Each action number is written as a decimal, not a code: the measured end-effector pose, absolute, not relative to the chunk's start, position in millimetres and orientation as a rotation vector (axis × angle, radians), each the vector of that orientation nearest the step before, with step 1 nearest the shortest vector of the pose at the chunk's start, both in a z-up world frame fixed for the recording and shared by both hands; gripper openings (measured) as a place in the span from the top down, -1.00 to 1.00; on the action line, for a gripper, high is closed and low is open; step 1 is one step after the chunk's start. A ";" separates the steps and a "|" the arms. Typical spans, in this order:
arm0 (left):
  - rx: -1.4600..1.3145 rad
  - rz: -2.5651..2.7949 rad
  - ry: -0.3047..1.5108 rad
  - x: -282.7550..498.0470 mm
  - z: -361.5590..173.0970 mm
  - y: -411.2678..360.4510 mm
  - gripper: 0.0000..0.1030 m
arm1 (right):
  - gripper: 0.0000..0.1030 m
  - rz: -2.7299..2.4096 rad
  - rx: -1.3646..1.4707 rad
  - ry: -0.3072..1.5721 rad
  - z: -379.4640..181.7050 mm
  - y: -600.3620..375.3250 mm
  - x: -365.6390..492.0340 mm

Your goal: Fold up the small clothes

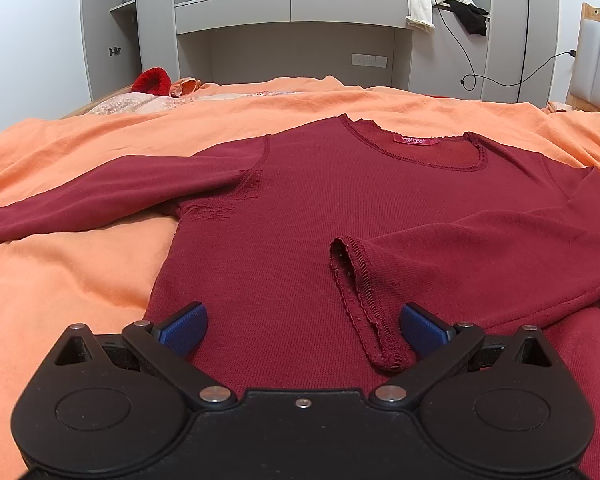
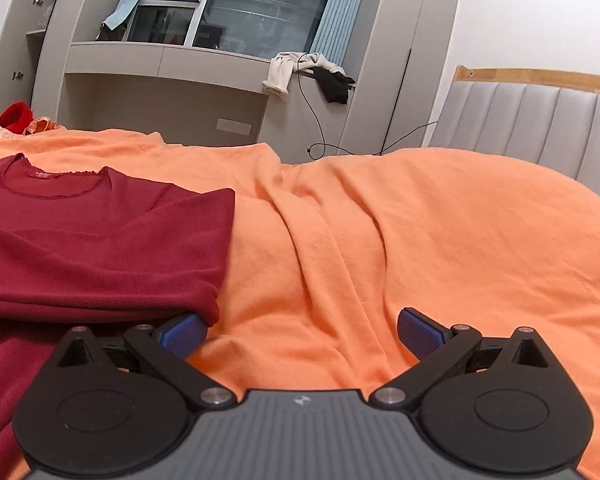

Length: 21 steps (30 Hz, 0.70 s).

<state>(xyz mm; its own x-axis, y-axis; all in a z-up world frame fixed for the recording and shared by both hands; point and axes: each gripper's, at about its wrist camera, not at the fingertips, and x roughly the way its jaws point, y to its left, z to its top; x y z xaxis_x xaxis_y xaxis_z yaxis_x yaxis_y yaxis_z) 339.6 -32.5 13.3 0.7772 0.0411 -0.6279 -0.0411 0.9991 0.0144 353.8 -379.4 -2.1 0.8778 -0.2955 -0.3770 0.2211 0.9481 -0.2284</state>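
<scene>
A dark red long-sleeved shirt [image 1: 320, 208] lies flat on the orange bedspread [image 1: 80, 272], neckline away from me. Its right sleeve is folded across the body, with the cuff [image 1: 360, 292] lying just inside the right finger of my left gripper. Its left sleeve [image 1: 80, 196] stretches out to the left. My left gripper [image 1: 303, 330] is open above the shirt's lower part and holds nothing. In the right wrist view the shirt [image 2: 100, 232] lies at the left with a folded side edge. My right gripper [image 2: 302, 334] is open over the bedspread [image 2: 400, 240], its left fingertip beside that edge.
A red garment [image 1: 152, 80] and a pale patterned cloth [image 1: 120, 104] lie at the bed's far left. A grey wall unit [image 1: 292, 36] with clothes draped on its ledge and a hanging cable stands beyond the bed. A padded headboard [image 2: 540, 128] is at the right.
</scene>
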 end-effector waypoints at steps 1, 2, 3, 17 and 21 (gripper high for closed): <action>0.000 0.045 0.679 339.5 13.4 -32.6 -0.99 | -0.99 -0.272 -0.178 0.415 -1.7 -380.0 353.3; 0.001 0.045 0.679 339.4 13.3 -32.7 -0.99 | -0.99 -0.274 -0.172 0.413 -1.8 -378.9 351.8; 0.001 0.044 0.679 339.4 13.4 -32.6 -0.99 | -0.99 -0.275 -0.164 0.413 -1.5 -380.5 352.0; 0.002 0.045 0.679 339.3 13.5 -32.7 -0.99 | -0.99 -0.231 -0.120 0.533 0.9 -385.7 355.5; 0.002 0.045 0.679 339.4 13.4 -33.0 -0.99 | -0.99 -0.196 -0.043 0.526 15.5 -391.3 342.6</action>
